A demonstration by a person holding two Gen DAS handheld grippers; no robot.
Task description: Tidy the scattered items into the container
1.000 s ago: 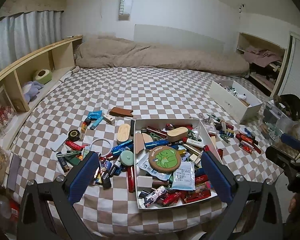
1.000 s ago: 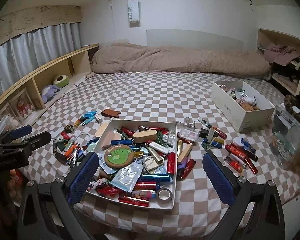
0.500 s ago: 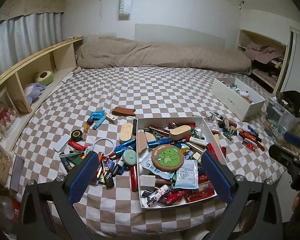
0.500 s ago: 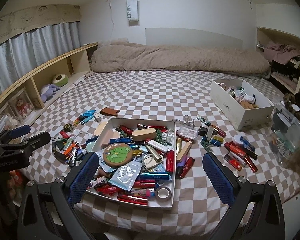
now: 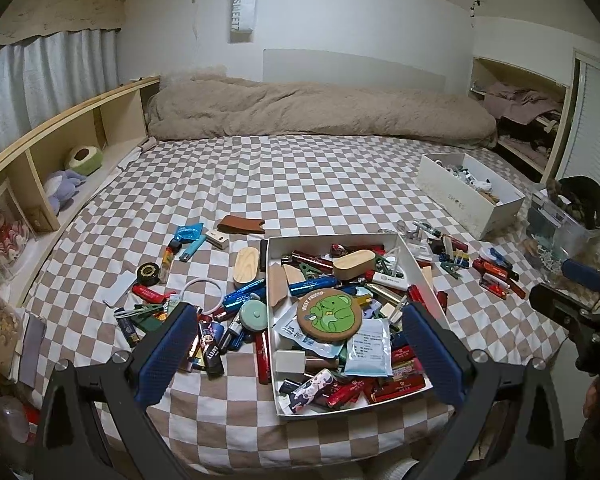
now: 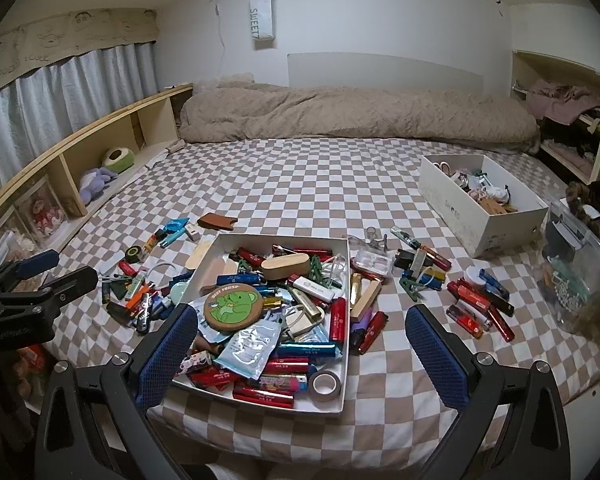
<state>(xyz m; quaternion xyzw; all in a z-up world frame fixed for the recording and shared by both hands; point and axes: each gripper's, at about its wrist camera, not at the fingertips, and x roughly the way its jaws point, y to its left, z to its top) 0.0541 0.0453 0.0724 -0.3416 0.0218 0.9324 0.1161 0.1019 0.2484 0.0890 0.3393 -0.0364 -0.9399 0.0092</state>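
Both tools hang above the near edge of the bed point(image 5: 300, 184), well short of any item. The left hand-held gripper point(image 5: 300, 354) is spread wide with nothing between its pads, and so is the right hand-held gripper point(image 6: 300, 354).

The white tray point(image 6: 342, 280) sits near that edge and is already heaped. A green bear coaster point(image 6: 231, 304) and foil sachets lie on top of the pile.

Loose pieces remain on both sides: a cluster of lighters and tubes point(image 5: 216, 332) just left of the tray, and red lighters point(image 6: 476, 306) toward the right edge.

The likeliest trouble is overflow. Anything dropped onto the heap could slide off the slick sachets and over the low wall.

The soft checked bedding may also give under a downward press, tilting the tray toward the near edge.

In the tight left cluster, closing on one lighter could nudge or pinch its neighbours.
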